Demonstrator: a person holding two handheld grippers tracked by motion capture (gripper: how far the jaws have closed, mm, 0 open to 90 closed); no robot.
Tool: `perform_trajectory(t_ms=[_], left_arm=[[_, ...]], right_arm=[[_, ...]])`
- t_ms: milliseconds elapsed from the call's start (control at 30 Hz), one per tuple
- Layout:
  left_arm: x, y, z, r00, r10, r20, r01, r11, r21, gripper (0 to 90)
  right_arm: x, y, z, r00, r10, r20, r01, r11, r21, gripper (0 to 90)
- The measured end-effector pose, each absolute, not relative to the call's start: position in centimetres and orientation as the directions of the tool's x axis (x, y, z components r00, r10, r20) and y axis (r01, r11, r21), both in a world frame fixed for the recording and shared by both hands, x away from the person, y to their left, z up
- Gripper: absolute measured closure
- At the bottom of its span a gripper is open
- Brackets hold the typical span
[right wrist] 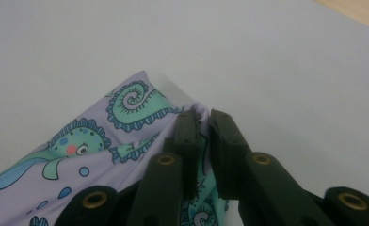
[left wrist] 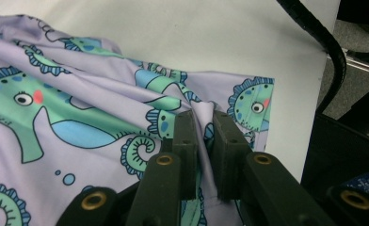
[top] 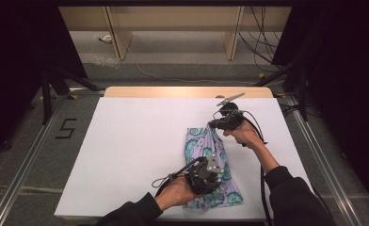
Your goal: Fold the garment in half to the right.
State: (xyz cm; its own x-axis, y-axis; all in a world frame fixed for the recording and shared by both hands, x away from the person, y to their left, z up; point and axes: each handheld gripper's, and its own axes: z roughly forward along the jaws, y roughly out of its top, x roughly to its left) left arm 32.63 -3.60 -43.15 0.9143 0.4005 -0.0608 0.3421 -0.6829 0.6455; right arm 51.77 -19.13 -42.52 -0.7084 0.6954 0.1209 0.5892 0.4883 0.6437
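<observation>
Both grippers, L [top: 214, 175] & R [top: 214, 124], on cloth [top: 199, 146] ends.

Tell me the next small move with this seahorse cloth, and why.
Probably draw the two grippers apart to pull the cloth flat. The left gripper and the right gripper each pinch a bunched fold, and the fabric between them lies wrinkled on the white table.

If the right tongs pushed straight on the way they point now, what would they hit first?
Nothing new at once: the right tongs are already pinched on a fold of the seahorse cloth. Past the fold lies bare white table top, likely the first contact, though depth is unclear.
</observation>
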Motion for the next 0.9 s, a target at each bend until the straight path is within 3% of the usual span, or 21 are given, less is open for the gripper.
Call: perform_trajectory(t_ms=[300,467,733,900], left_arm=[[32.6,-4.9,-43.4,0.924,0.378,-0.053,0.316,-0.681,0.661,82.5],[32.4,-5.2,-43.7,0.928,0.366,-0.072,0.313,-0.657,0.686,77.5],[32.1,-4.1,-41.4,0.925,0.366,-0.098,0.303,-0.559,0.772,52.1],[32.7,-1.7,-40.5,0.885,0.457,-0.084,0.347,-0.529,0.774,38.6]], right_arm=[[51.3,-20.5,-42.4,-0.673,0.725,0.146,0.612,0.435,0.661,74.2],[50.7,-21.3,-42.5,-0.651,0.744,0.149,0.626,0.416,0.659,65.7],[49.3,-21.2,-42.1,-0.646,0.754,0.123,0.607,0.410,0.681,47.9],[48.7,-20.7,-42.0,-0.646,0.758,0.095,0.601,0.428,0.675,40.8]])
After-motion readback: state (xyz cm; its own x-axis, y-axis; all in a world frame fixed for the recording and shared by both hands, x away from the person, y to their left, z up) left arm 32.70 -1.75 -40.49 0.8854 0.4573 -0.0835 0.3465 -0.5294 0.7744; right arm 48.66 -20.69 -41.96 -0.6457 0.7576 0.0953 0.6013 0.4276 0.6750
